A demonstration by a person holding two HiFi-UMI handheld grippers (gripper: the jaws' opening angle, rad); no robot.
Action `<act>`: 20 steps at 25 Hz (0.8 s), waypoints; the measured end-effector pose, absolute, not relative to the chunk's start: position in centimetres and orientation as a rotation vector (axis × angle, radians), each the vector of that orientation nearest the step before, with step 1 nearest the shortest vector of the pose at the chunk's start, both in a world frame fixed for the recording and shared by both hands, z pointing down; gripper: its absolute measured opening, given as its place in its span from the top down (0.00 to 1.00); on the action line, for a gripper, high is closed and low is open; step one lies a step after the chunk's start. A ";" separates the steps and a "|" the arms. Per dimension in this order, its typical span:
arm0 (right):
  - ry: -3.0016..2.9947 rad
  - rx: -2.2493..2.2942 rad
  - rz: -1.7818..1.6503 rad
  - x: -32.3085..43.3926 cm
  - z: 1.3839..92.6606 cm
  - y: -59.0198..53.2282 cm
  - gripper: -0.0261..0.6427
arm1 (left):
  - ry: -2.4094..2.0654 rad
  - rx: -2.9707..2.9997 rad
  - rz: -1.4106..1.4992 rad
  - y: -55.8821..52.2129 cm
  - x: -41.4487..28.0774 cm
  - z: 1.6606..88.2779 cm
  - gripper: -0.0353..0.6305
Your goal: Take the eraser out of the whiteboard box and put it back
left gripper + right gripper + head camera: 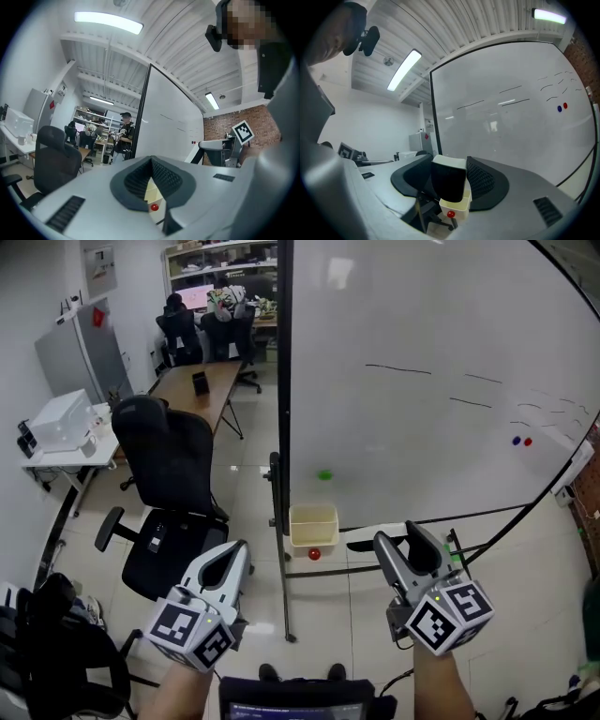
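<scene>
Right fingers [482,180] gripping eraser [449,183], long axis upright

The left gripper [151,161] has its two dark tips touching, and nothing is held in them. Lower down the jaws stand a little apart. Through that small gap you can see a pale box [151,191] far off, with a red ball [154,206] just under it. Behind stands a big whiteboard [168,131]. A person [123,136] in dark clothes stands by its left edge. A black chair [54,159] is at the left. The right gripper [204,145] is at the right, in front of a brick wall [225,124]. A long lamp [108,22] shines above.
</scene>
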State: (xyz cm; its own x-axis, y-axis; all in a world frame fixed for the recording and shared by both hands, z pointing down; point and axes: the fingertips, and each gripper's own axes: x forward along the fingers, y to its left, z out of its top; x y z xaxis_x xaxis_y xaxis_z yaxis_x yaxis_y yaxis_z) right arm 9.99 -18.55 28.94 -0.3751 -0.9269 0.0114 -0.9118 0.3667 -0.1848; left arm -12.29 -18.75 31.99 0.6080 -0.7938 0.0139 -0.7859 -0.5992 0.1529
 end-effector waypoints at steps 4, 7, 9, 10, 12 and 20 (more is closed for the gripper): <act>2.559 -1.652 -0.229 10.5 28.1 -17.6 0.56 | -1.364 2.687 -0.069 -17.5 -11.2 31.6 0.90; 2.577 -1.629 -0.201 11.2 27.5 -17.6 0.56 | -1.391 2.688 -0.062 -17.6 -10.2 31.3 0.90; 2.580 -1.614 -0.209 11.4 27.6 -17.7 0.56 | -1.389 2.675 -0.066 -17.7 -9.9 31.5 0.90; 2.583 -1.608 -0.214 11.4 27.7 -17.7 0.56 | -1.392 2.672 -0.060 -17.6 -9.9 31.6 0.90; 2.590 -1.599 -0.219 11.4 27.7 -17.8 0.56 | -1.399 2.676 -0.051 -17.5 -9.8 31.7 0.90; 2.606 -1.590 -0.239 10.9 28.5 -18.7 0.56 | -1.416 2.664 -0.040 -17.7 -10.1 32.4 0.90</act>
State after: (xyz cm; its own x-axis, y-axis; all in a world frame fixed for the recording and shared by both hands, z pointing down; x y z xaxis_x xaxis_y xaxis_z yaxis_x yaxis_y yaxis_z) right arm 10.94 -18.72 28.50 -0.4584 -0.8886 0.0134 -0.8763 0.4494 -0.1737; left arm -10.15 -17.69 32.40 0.5608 -0.8272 0.0351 -0.8239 -0.5534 0.1221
